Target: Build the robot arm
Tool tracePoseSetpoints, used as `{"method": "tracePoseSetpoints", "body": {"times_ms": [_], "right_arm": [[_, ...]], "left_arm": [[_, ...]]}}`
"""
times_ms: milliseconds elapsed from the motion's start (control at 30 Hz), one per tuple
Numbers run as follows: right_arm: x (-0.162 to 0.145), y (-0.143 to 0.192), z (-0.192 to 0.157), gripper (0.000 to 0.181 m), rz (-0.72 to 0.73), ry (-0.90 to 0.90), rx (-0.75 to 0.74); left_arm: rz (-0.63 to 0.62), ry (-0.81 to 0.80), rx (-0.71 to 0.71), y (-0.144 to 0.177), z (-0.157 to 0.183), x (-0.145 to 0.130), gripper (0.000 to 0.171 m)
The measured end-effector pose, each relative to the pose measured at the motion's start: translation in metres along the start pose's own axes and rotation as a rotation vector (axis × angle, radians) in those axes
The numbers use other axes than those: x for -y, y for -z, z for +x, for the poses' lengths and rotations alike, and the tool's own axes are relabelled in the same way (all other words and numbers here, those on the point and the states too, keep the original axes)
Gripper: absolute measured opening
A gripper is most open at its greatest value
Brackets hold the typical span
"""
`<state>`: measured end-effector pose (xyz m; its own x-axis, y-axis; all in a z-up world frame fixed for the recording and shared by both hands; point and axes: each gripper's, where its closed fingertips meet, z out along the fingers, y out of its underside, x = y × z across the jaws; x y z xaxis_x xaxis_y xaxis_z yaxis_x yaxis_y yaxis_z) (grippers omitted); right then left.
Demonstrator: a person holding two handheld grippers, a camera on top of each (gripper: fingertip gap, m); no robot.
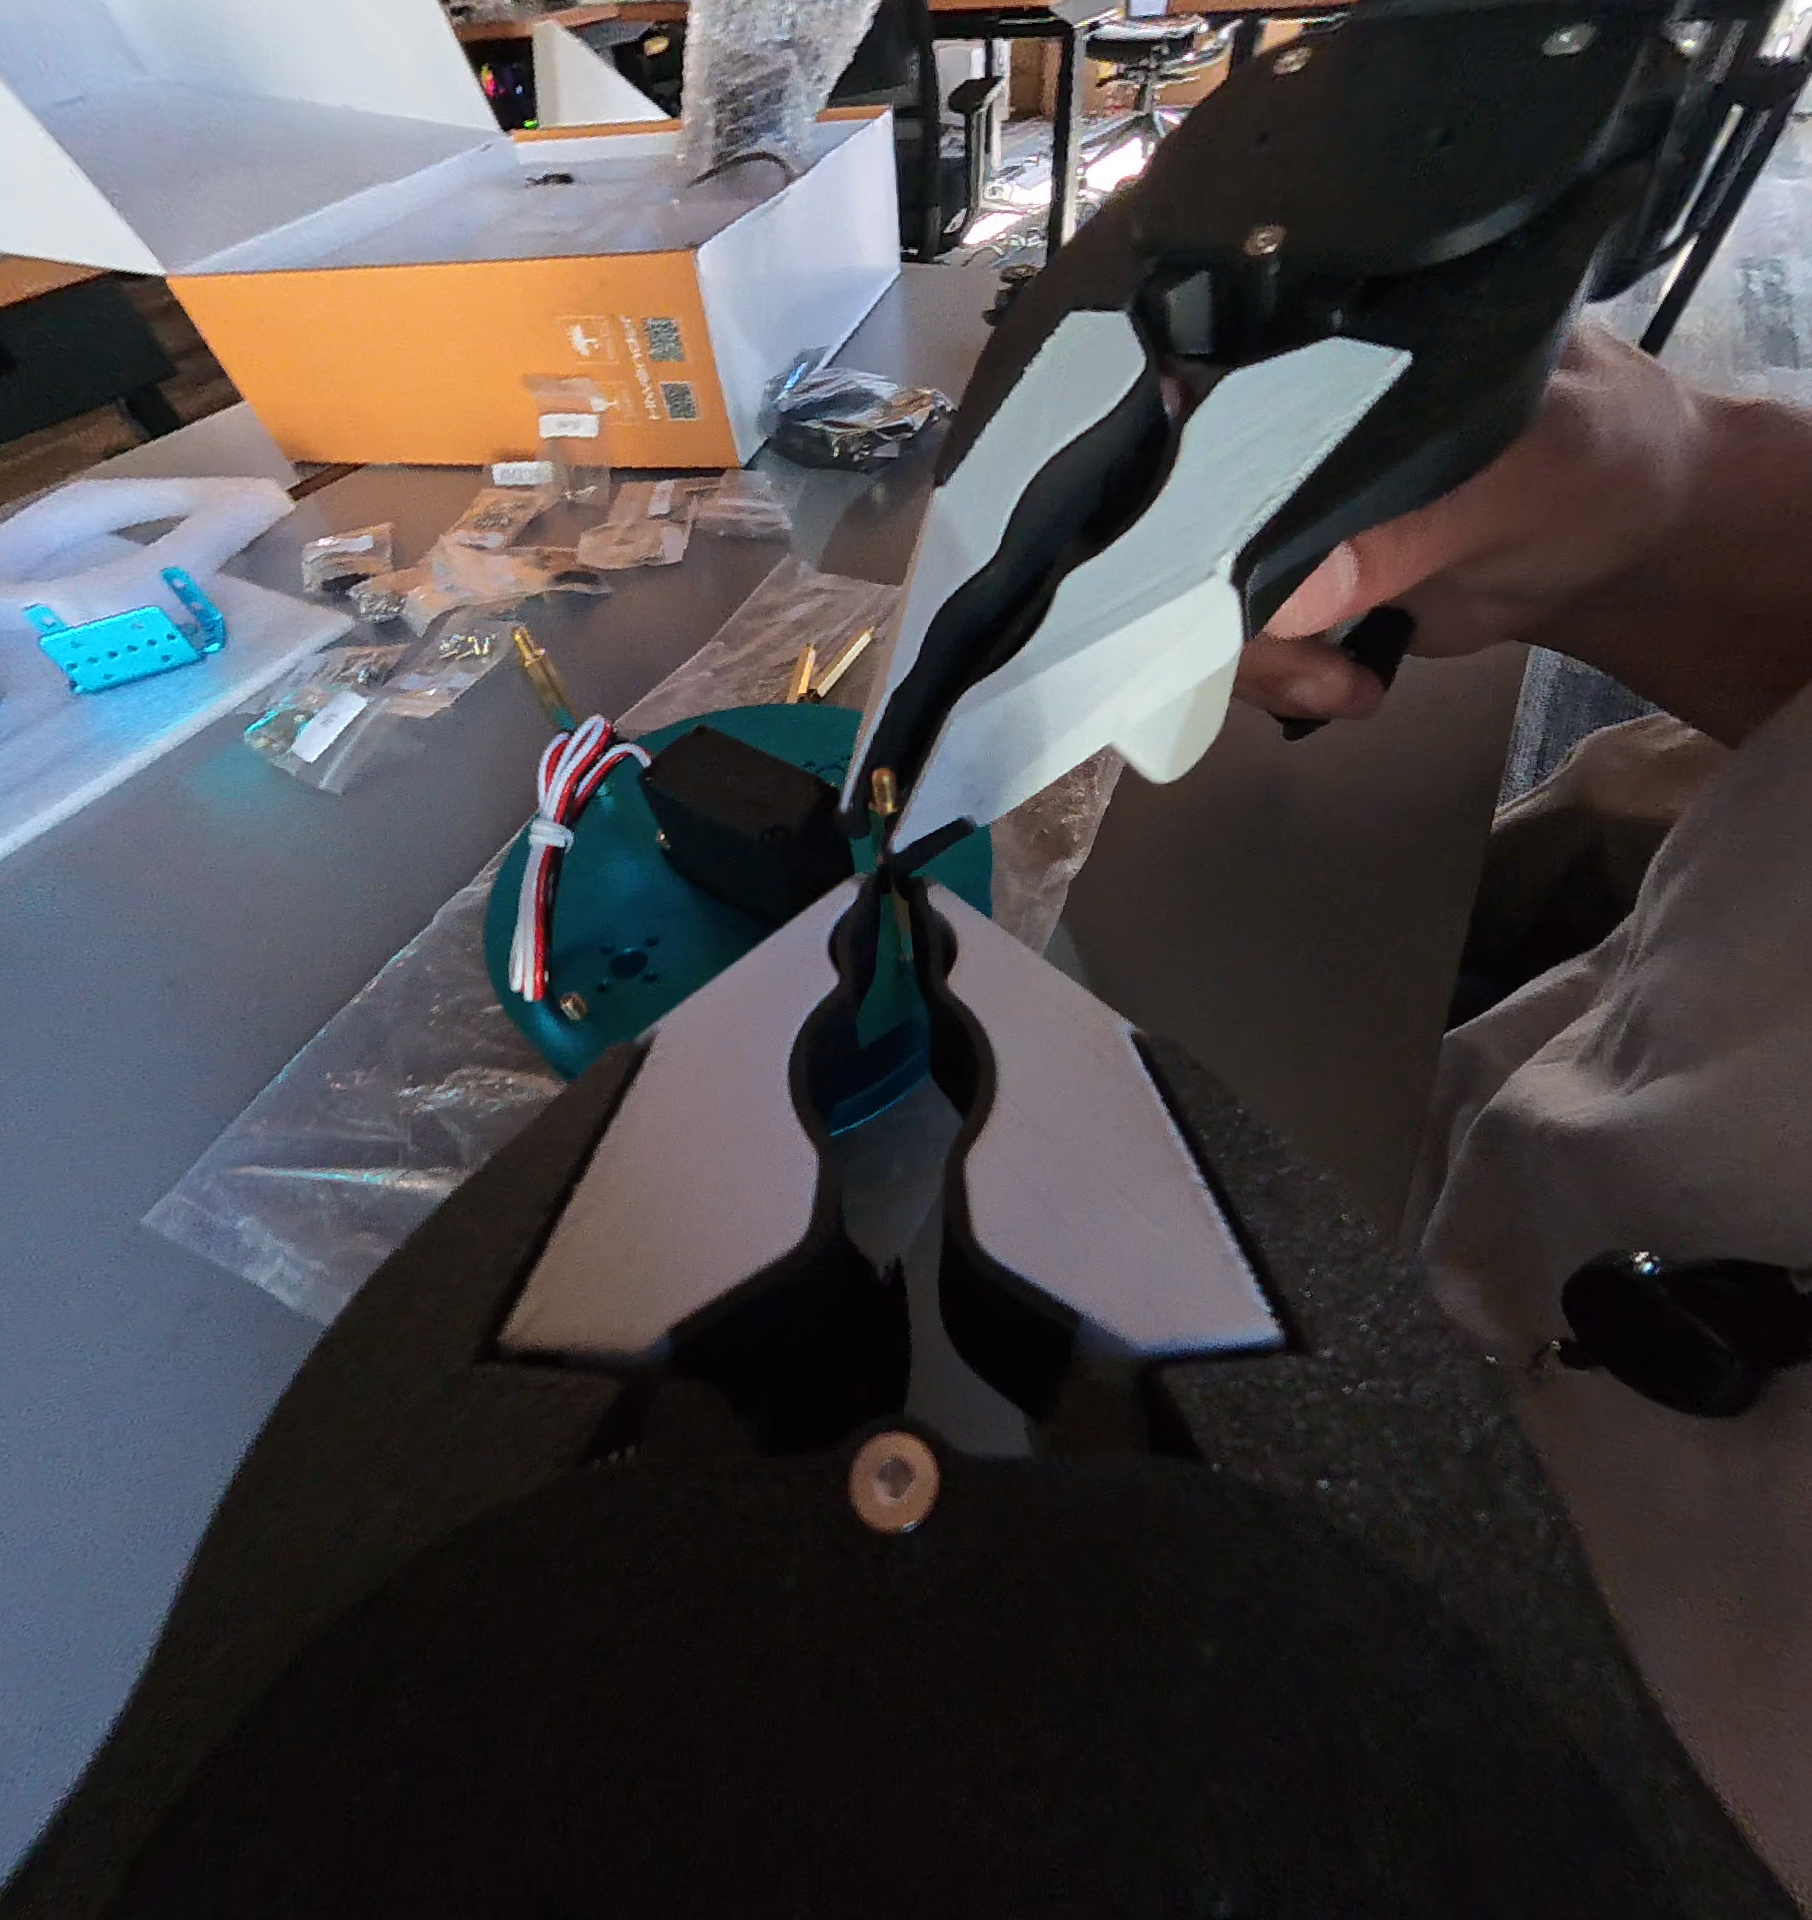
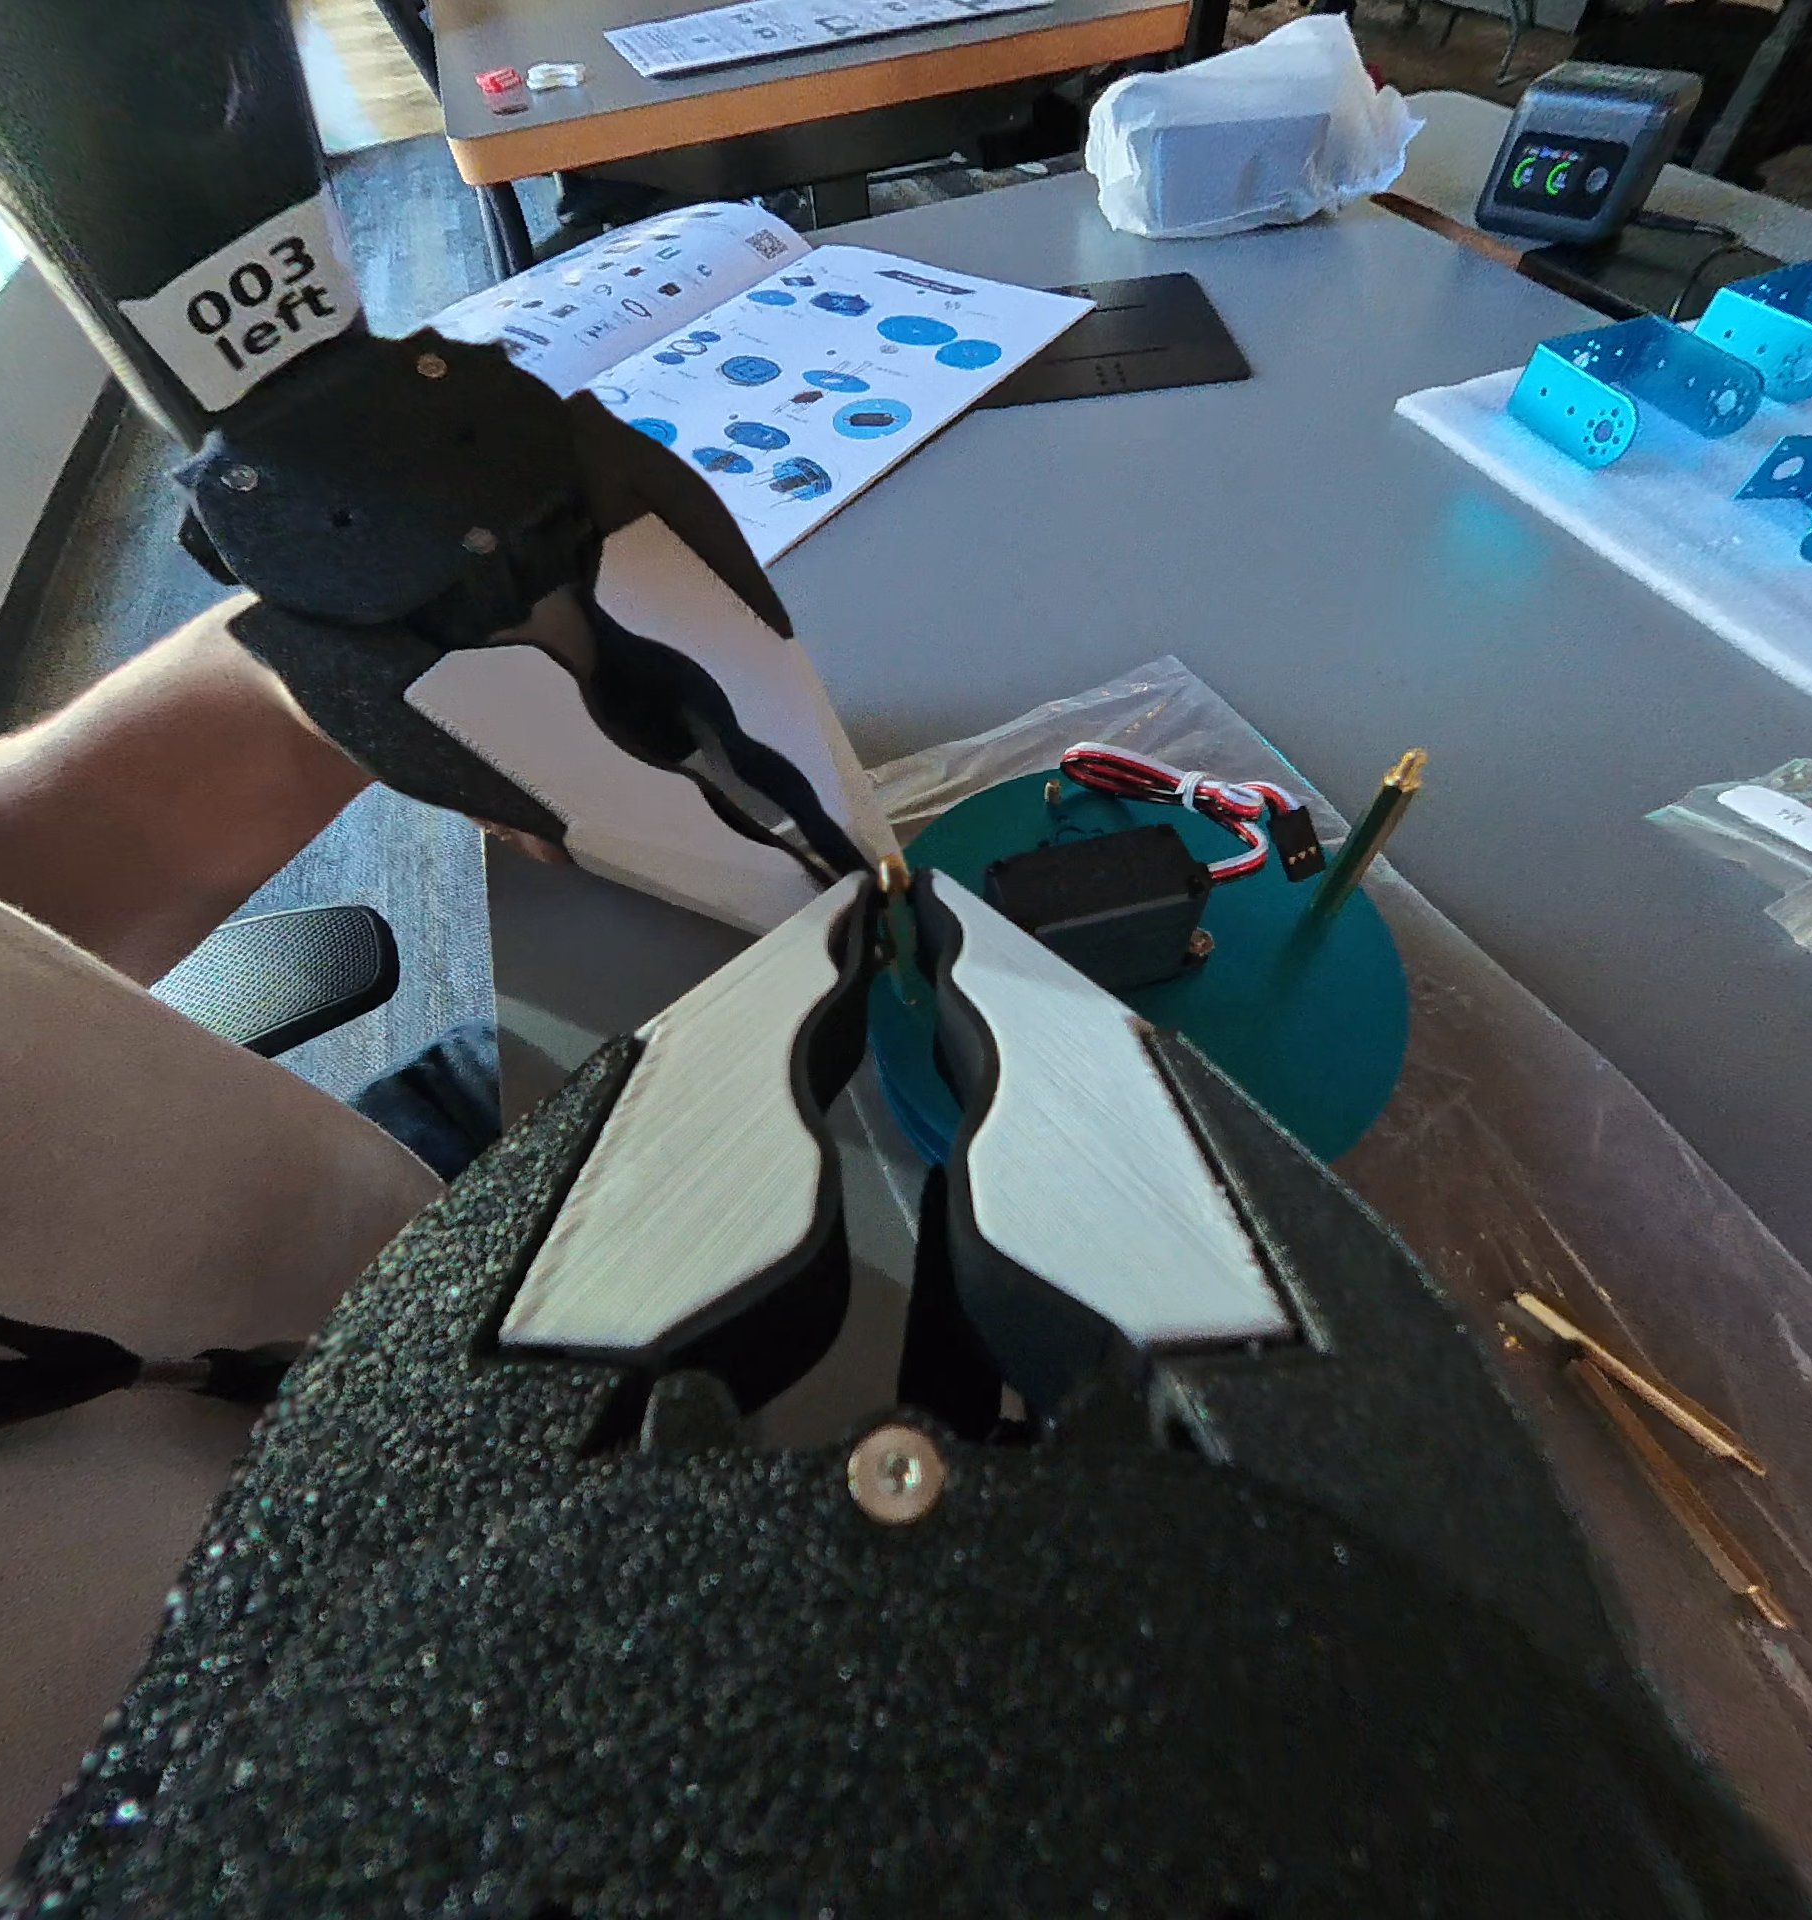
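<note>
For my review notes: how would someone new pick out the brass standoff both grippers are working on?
Find the teal round plate on the clear plastic sheet, carrying a black servo. At its near edge, the standoff is pinched where the tips of the right gripper and left gripper meet; the other upright standoff stands free.

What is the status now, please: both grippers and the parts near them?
Left gripper and right gripper both shut on brass standoff. Standoff upright on teal disc. Black servo beside it, not touching.
</note>
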<state>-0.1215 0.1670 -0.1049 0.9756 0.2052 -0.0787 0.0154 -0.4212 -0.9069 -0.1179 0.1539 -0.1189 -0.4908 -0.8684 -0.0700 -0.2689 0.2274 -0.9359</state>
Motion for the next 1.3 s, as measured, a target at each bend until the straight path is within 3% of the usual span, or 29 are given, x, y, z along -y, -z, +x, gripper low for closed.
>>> {"method": "tracePoseSetpoints", "body": {"times_ms": [200,300,500,633,733,867,967,1167,1300], "right_arm": [[-0.003,0.003,-0.002,0.009,0.05,0.092,0.14],[-0.003,0.002,0.001,0.005,-0.008,0.127,0.181],[-0.001,-0.006,-0.002,0.005,-0.159,0.221,0.068],[-0.002,-0.006,0.001,0.005,-0.212,0.108,-0.014],[-0.003,-0.003,0.002,0.004,-0.199,0.008,-0.052],[-0.004,-0.002,0.004,0.005,-0.167,-0.035,-0.09],[-0.003,0.001,0.006,0.013,-0.131,0.021,-0.098],[-0.005,0.004,-0.009,0.044,0.019,-0.029,0.129],[-0.012,0.0,-0.006,0.04,0.018,-0.027,0.146]], "left_arm": [[-0.011,-0.076,-0.098,-0.003,0.003,0.0,0.005],[-0.025,-0.072,-0.144,-0.003,0.002,0.0,0.004],[-0.072,-0.09,-0.032,0.004,-0.001,-0.003,0.009],[-0.051,-0.074,0.038,0.001,-0.007,0.001,0.02],[-0.044,-0.079,0.041,-0.001,-0.012,0.001,0.026],[-0.025,-0.132,-0.048,-0.002,-0.002,-0.002,0.004],[-0.012,-0.146,-0.083,-0.003,0.0,-0.002,0.004],[-0.035,-0.157,-0.074,-0.002,-0.008,-0.006,0.004],[-0.055,-0.152,-0.066,-0.002,-0.01,-0.01,0.007]]}}
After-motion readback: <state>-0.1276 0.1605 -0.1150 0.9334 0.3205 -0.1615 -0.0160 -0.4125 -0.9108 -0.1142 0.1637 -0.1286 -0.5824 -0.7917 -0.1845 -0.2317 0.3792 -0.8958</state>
